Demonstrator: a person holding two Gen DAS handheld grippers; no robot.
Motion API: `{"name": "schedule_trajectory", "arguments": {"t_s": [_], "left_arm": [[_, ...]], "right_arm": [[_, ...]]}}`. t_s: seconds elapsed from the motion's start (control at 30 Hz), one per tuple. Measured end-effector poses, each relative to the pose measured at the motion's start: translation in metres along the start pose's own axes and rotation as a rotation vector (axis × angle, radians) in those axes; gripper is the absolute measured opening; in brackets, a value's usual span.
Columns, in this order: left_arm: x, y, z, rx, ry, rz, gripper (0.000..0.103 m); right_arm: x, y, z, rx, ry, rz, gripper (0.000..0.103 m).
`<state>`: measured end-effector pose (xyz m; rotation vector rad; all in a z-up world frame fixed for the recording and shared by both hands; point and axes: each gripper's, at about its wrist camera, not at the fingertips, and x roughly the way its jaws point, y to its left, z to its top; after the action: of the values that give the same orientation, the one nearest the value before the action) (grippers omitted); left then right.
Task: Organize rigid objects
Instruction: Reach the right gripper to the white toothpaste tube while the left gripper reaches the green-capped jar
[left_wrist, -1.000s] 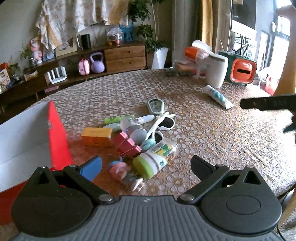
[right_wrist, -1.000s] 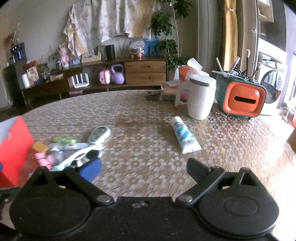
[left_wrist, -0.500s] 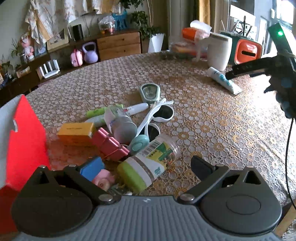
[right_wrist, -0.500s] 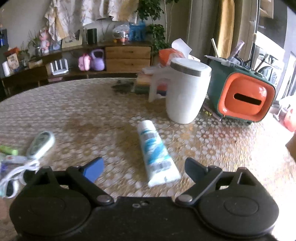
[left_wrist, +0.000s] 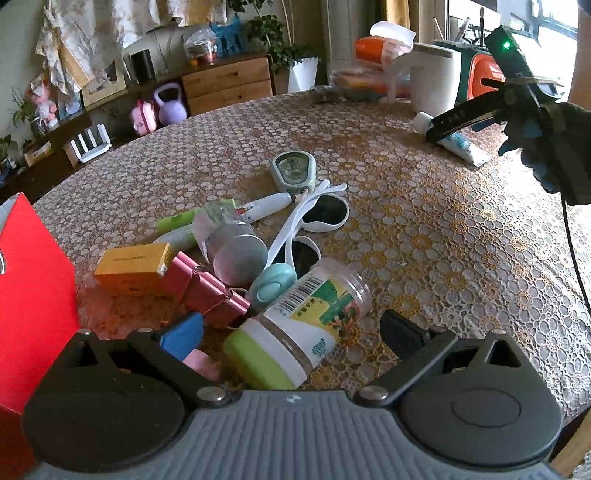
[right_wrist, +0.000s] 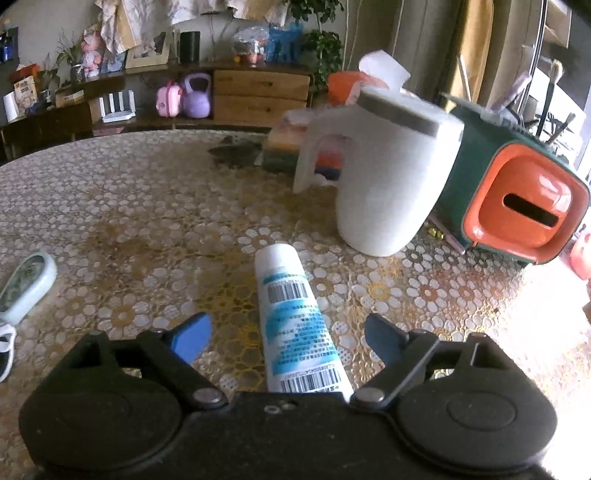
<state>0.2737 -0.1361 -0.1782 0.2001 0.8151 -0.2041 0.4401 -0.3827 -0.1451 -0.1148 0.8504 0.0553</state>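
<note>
My left gripper (left_wrist: 291, 330) is open, its fingers either side of a lying jar with a green lid (left_wrist: 295, 328). Behind the jar lies a pile: pink clips (left_wrist: 207, 288), an orange box (left_wrist: 133, 264), a silver can (left_wrist: 236, 251), white sunglasses (left_wrist: 314, 221), a teal remote (left_wrist: 293, 170) and a pen (left_wrist: 266, 203). My right gripper (right_wrist: 288, 336) is open, its fingers astride a white and blue tube (right_wrist: 295, 317) that lies flat on the table. The right gripper also shows in the left wrist view (left_wrist: 465, 114), over the tube (left_wrist: 454, 142).
A red box (left_wrist: 33, 295) stands at the left of the pile. A white jug (right_wrist: 388, 184) and a green and orange tissue holder (right_wrist: 517, 203) stand behind the tube. The patterned tablecloth (left_wrist: 443, 240) is bare right of the pile.
My left gripper has moved down and closer to the jar. My right gripper has moved forward over the tube, which now lies between its fingers.
</note>
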Motion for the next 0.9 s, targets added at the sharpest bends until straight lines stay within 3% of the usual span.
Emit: {"name": "schedule_trajectory", "arguments": {"t_s": [0.2,0.4,0.67,0.9], "left_arm": [[0.001,-0.004,-0.003,0.019,0.0,-0.011,0.097],[0.001,-0.01,-0.005,0.046,0.003,0.013,0.089],[-0.001,-0.012,-0.005,0.058,0.031,0.068,0.067],[-0.009,-0.018,-0.011,0.084,0.036,0.078,0.055]], "right_arm": [[0.009,-0.008,-0.006,0.066,0.022,0.026,0.071],[0.002,-0.007,-0.008,0.091,0.02,0.039,0.045],[-0.019,-0.003,-0.014,0.154,0.018,0.064,0.044],[-0.054,0.02,-0.029,0.142,0.018,0.08,0.043]]}}
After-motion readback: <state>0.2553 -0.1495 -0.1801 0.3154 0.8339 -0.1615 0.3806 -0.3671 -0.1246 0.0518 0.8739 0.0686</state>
